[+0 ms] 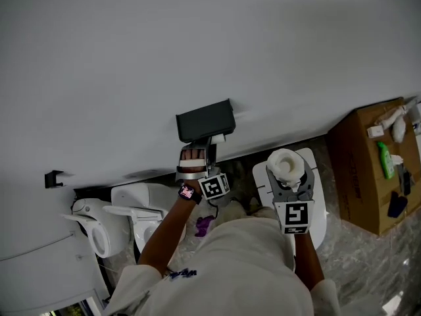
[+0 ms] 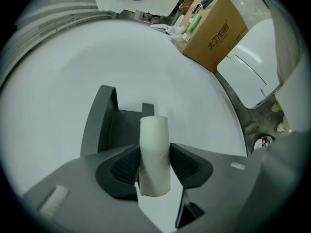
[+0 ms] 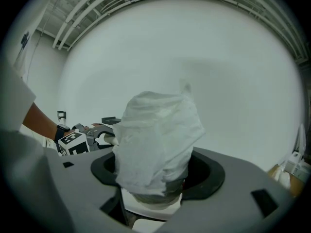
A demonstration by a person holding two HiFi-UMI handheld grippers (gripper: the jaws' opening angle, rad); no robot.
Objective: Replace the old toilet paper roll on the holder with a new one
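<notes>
At wall holder, left gripper jaws clamp bare tube; right gripper grips fresh roll; toilet below.

Beyond the fingers of your left gripper rises a plain, evenly lit white wall, with white ceramic toilets to their left, while right of the fingers of your right gripper an open brown cardboard box stands on the grey marbled stone floor.

Your right gripper clamps the roll, loose paper draped over it; your left gripper shows at left.
</notes>
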